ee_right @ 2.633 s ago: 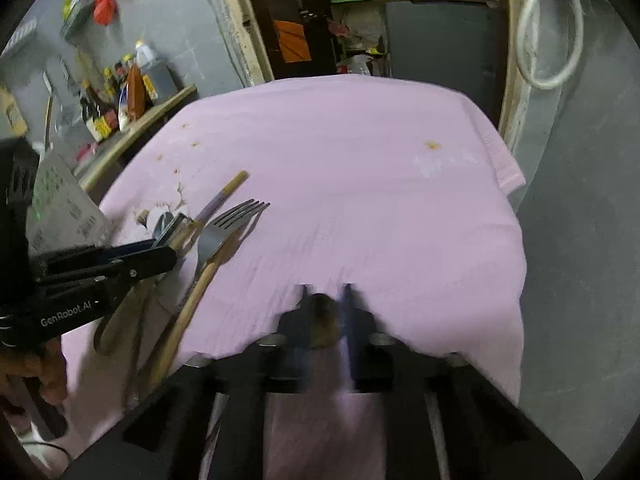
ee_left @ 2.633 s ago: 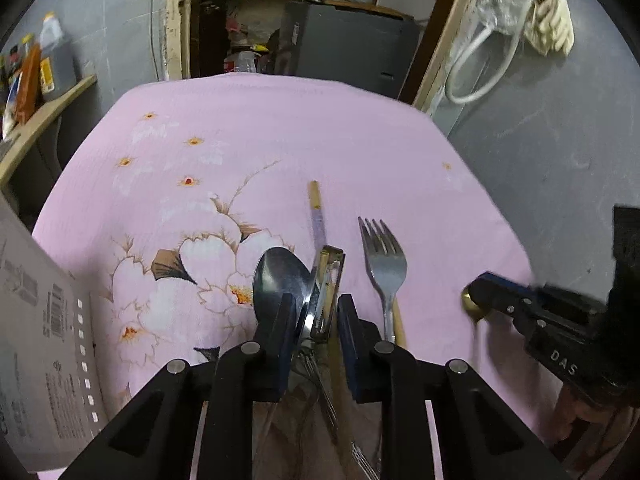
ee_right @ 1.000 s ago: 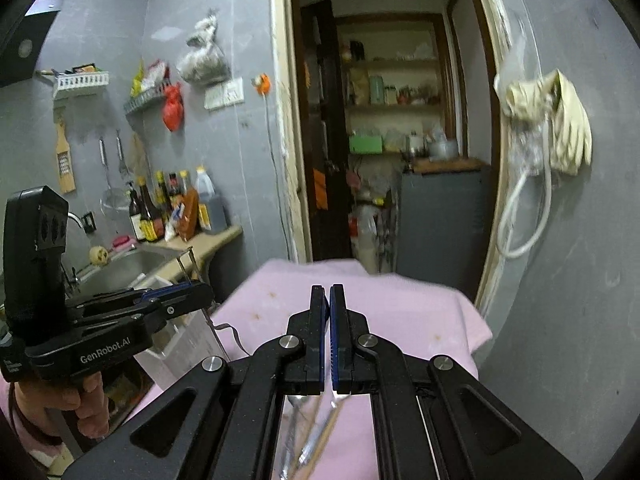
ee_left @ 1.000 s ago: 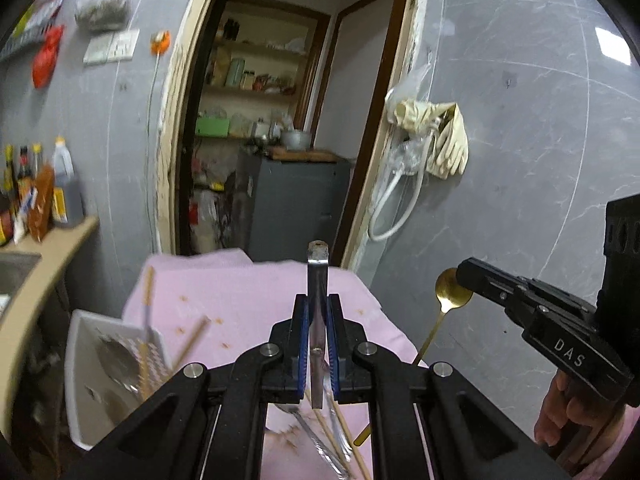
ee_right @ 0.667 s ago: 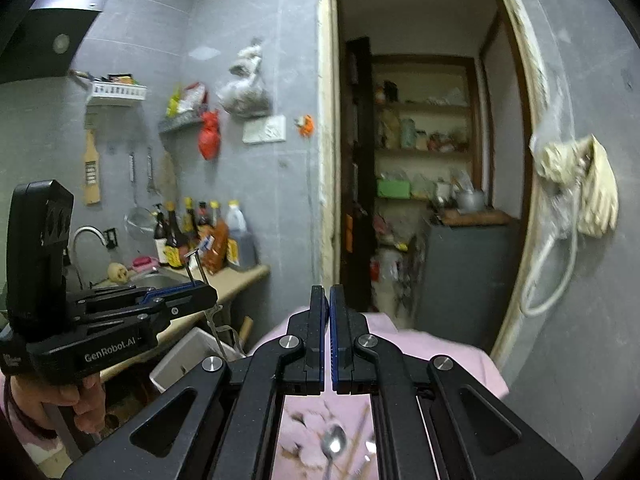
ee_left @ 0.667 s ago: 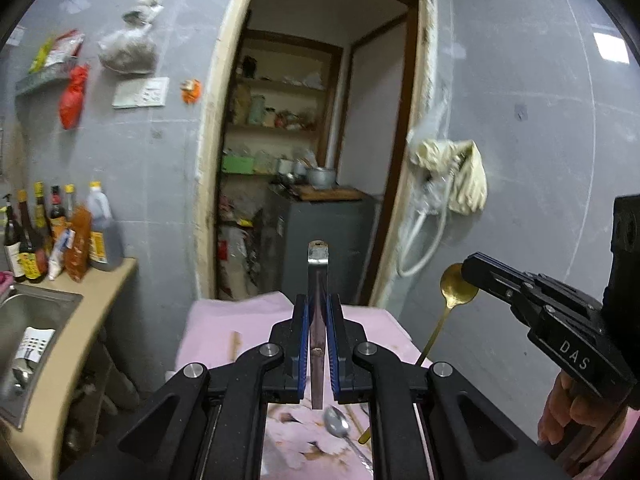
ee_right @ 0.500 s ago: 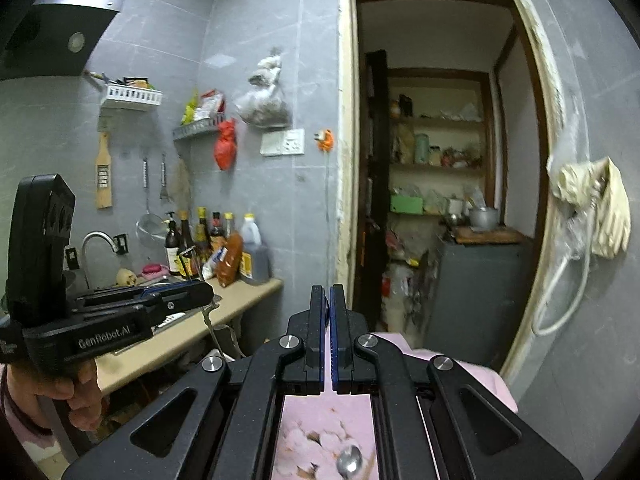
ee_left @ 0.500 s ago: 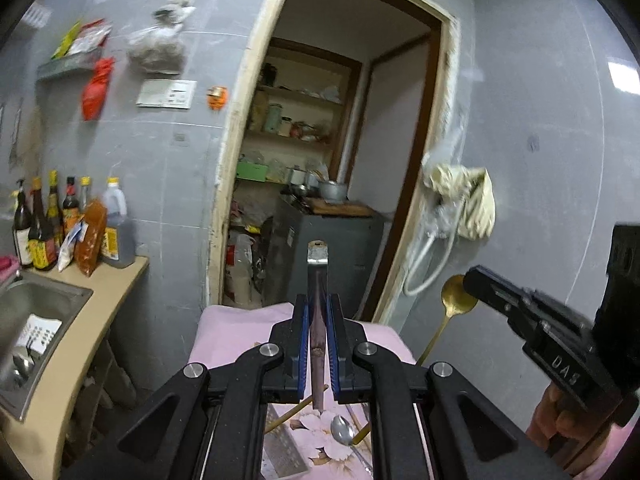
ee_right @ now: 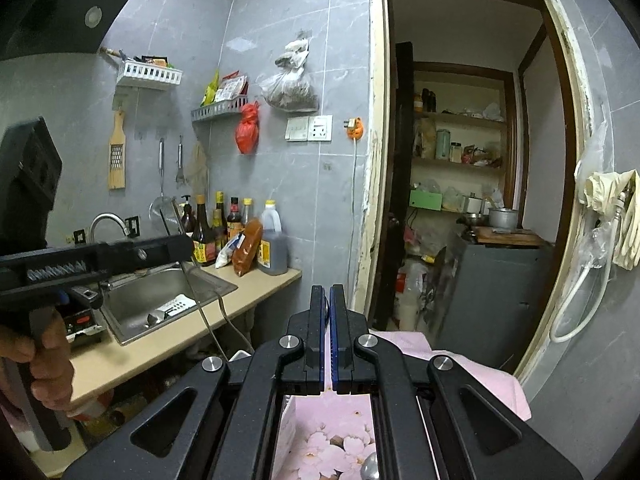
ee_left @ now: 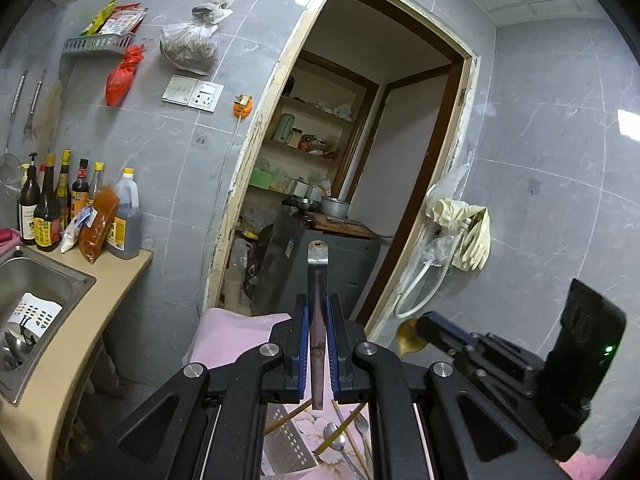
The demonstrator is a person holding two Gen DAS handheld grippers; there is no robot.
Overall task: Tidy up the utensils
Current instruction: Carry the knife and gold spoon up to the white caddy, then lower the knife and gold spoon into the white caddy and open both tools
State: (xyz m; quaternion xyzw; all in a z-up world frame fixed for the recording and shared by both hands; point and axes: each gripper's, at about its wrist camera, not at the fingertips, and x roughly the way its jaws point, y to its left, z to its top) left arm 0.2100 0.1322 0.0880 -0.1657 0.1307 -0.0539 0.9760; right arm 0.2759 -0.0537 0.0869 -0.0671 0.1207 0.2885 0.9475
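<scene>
My left gripper (ee_left: 318,300) is shut on a metal peeler (ee_left: 317,280) that stands upright between its fingers, raised high above the table. My right gripper (ee_right: 329,294) is shut on a gold spoon; its bowl (ee_left: 409,339) shows in the left wrist view beside the right gripper's black body (ee_left: 520,368). Below, on the pink flowered cloth (ee_left: 228,336), lie a silver spoon (ee_left: 334,438), a fork (ee_left: 361,428) and thin sticks next to a white perforated holder (ee_left: 286,444). The left gripper also shows in the right wrist view (ee_right: 160,248), with the peeler's wire hanging under it.
A steel sink (ee_right: 160,296) on a beige counter (ee_right: 168,336) is at the left, with sauce bottles (ee_right: 240,236) at the wall. A doorway (ee_right: 460,200) to a pantry with a grey cabinet (ee_right: 492,296) is ahead. Gloves and a hose (ee_right: 612,216) hang at the right.
Both grippers have risen and tilted up from the table, each holding its utensil; the view now shows the walls and sink. The right gripper has moved closer to the left.
</scene>
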